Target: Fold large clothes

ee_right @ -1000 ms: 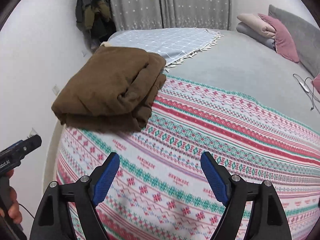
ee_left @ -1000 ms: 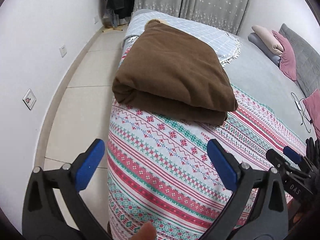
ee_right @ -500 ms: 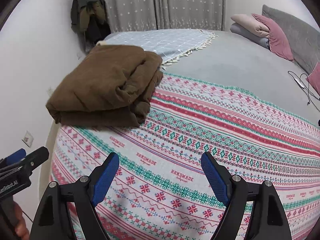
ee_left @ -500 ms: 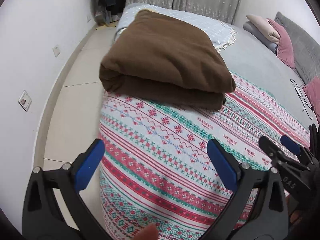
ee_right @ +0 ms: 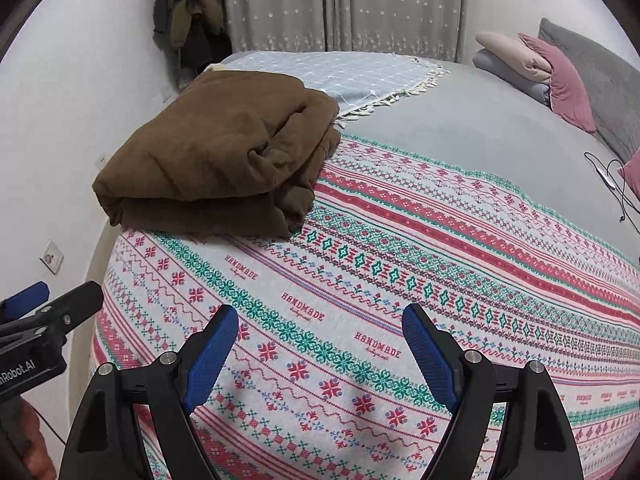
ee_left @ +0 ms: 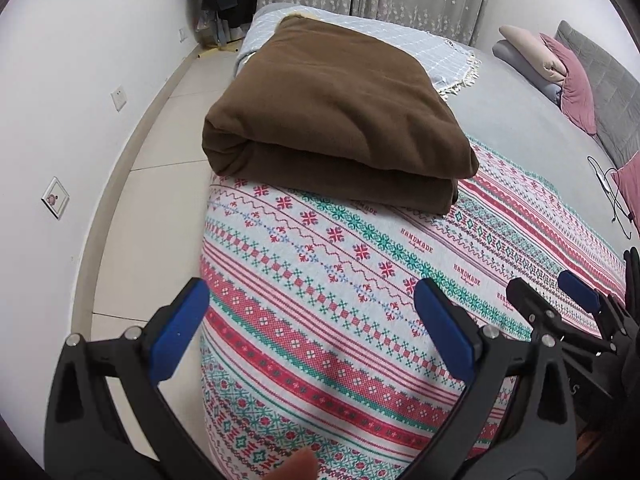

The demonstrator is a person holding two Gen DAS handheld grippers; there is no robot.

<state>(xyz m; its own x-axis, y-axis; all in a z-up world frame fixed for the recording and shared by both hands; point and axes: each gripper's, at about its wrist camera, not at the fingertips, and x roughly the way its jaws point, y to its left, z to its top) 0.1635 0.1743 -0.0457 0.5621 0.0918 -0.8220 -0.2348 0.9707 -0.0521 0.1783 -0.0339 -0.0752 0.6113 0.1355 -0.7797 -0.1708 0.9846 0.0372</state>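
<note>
A patterned red, green and white blanket [ee_left: 360, 280] [ee_right: 400, 264] lies spread flat over the near end of the bed and hangs over its corner. A folded brown blanket [ee_left: 340, 120] [ee_right: 224, 156] rests on its far left part. My left gripper [ee_left: 312, 312] hovers open above the blanket's near left corner, nothing between its blue pads. Over the blanket's near edge my right gripper [ee_right: 320, 340] stands open too, empty. Each gripper shows at the edge of the other's view: the right gripper [ee_left: 560, 292] and the left gripper [ee_right: 48, 304].
A light blue checked throw [ee_right: 352, 76] with fringe lies at the far end of the grey bed [ee_right: 480, 128]. Pillows [ee_right: 536, 64] and a cable [ee_right: 612, 184] are on the right. A white wall [ee_left: 60, 120] and tiled floor [ee_left: 152, 208] run along the left; coats [ee_right: 188, 16] hang in the corner.
Both grippers have sunk a little toward the patterned blanket, so the bed looks closer. Both stay open and empty.
</note>
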